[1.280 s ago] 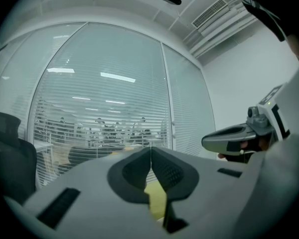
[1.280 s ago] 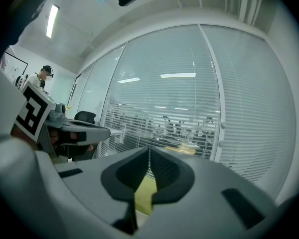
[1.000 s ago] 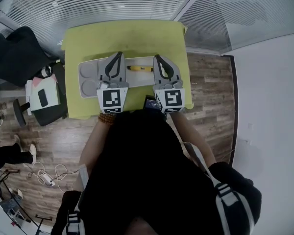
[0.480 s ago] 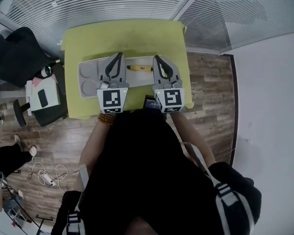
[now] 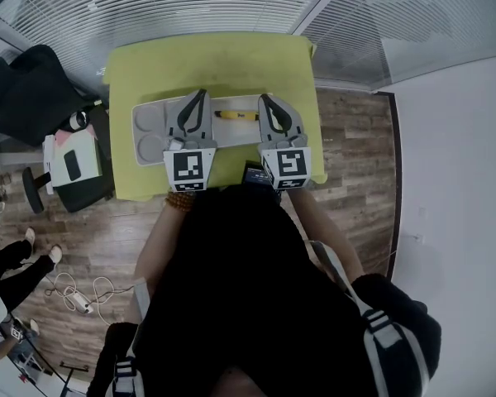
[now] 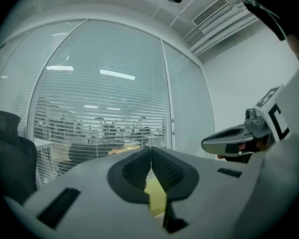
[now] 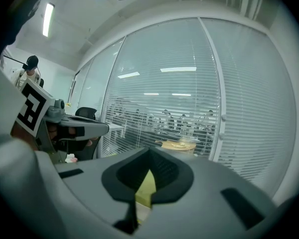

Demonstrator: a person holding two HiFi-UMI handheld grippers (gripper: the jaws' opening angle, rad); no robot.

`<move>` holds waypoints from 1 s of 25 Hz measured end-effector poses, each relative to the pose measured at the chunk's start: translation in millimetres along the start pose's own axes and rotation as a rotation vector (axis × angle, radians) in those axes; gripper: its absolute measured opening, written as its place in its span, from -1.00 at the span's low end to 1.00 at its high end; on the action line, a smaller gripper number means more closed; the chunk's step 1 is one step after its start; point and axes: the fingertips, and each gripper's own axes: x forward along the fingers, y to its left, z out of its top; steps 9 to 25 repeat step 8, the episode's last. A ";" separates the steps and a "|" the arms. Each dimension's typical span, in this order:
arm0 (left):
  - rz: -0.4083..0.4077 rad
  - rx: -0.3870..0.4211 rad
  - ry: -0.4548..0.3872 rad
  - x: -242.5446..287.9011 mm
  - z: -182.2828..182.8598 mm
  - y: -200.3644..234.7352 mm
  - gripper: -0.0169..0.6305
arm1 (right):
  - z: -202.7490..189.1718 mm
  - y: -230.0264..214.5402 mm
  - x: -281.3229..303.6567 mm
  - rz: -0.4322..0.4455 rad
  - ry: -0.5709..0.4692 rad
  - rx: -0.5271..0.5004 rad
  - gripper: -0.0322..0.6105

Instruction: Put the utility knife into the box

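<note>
Both grippers are hovering closed and empty above the desk (image 5: 149,64).
The left gripper (image 5: 202,93) and right gripper (image 5: 263,98) are pressing their jaws together on nothing; the yellow utility knife (image 5: 236,115) is lying between their tips, on the shallow grey box (image 5: 149,126).

A yellow-and-black utility knife (image 5: 234,115) and a pale grey box (image 5: 151,127) lie on the lime-green table (image 5: 207,64), with brown wood-grain floor (image 5: 351,139) beside it.

Utility knife (image 5: 236,115) on tray (image 5: 149,126), atop table (image 5: 207,64)
</note>
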 end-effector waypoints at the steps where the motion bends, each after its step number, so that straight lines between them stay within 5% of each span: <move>1: 0.001 -0.001 0.002 0.1 -0.2 0.3 -0.91 | -0.8 -0.2 0.5 0.002 0.004 0.000 -0.91; 25: 0.006 -0.008 0.011 1.6 -3.6 3.3 -0.91 | -8.9 -2.6 6.3 0.008 0.029 -0.008 -0.91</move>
